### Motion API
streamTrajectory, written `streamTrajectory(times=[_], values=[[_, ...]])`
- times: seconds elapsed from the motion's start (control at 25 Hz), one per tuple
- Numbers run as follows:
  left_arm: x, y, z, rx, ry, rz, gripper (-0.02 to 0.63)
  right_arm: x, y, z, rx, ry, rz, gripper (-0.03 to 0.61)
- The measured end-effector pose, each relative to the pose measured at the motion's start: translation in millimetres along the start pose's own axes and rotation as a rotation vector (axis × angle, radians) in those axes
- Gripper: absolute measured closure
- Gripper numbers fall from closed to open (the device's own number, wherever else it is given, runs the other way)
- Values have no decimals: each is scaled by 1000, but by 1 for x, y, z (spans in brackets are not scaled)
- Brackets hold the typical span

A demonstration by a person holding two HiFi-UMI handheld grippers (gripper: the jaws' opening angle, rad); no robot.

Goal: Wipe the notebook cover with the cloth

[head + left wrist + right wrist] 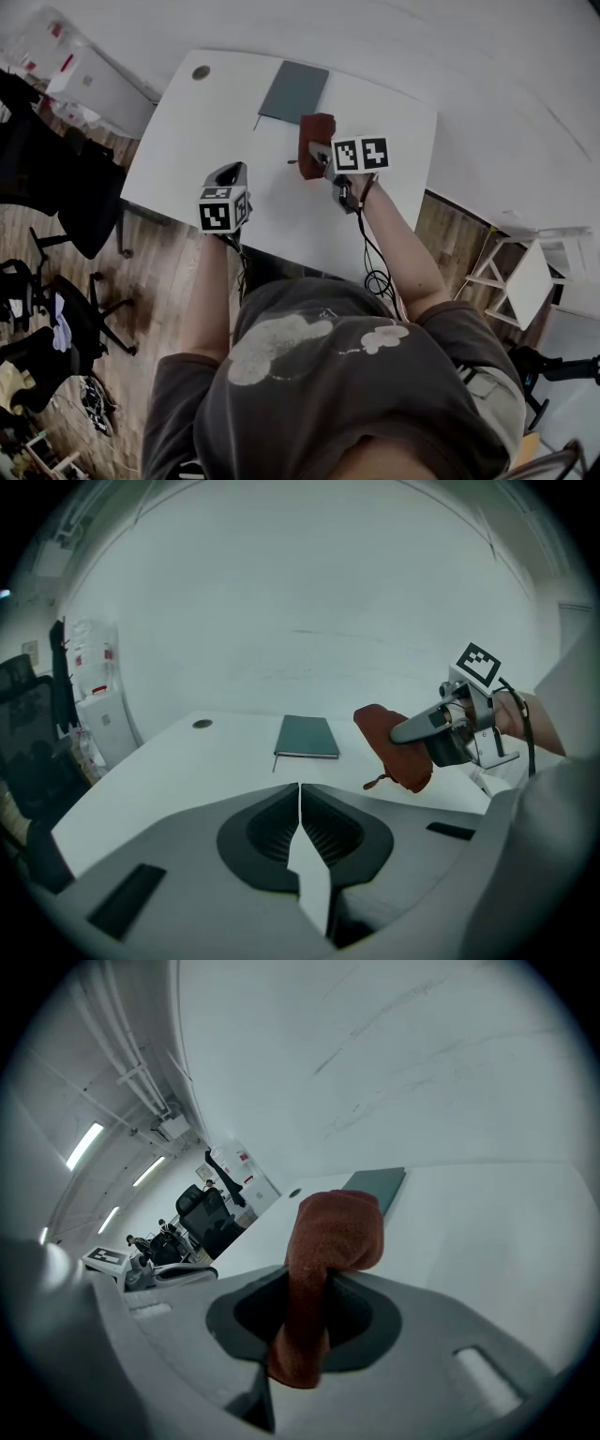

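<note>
A dark green notebook [292, 91] lies shut and flat at the far side of the white table [206, 122]; it also shows as the notebook [307, 736] and the notebook [377, 1184]. My right gripper [317, 157] is shut on a rust-red cloth [315, 139], held above the table just short of the notebook. The cloth [323, 1251] hangs folded over the jaws, and this cloth [394, 747] is apart from the notebook. My left gripper [234, 171] hovers over the table's near left part, jaws shut together with nothing in them [300, 787].
A round cable hole [202, 72] sits at the table's far left corner. Black office chairs [66, 187] and white storage boxes [89, 80] stand to the left. A white stool [520, 281] is at the right. A cable [375, 272] hangs from the right gripper.
</note>
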State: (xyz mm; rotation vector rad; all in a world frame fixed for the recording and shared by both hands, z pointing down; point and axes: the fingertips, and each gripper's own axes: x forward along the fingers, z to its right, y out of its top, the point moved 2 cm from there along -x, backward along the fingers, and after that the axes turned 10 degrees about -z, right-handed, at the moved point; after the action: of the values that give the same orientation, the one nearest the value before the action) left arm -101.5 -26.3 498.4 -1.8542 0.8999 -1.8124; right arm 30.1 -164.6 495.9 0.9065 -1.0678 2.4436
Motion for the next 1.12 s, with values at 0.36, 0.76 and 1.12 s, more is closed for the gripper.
streamTrajectory(times=[0.36,0.76,1.12], values=[[-47,-20,-13,-78,62,65,614,15,-12,-40,-96,41,-39,500],[-104,-53,-35,-153,75,129,614,34,-49,-99,-177,50,-101,500],[-160,-112,-52,-229,82,169,614,40,-85,-158,-222,46,-125,499]])
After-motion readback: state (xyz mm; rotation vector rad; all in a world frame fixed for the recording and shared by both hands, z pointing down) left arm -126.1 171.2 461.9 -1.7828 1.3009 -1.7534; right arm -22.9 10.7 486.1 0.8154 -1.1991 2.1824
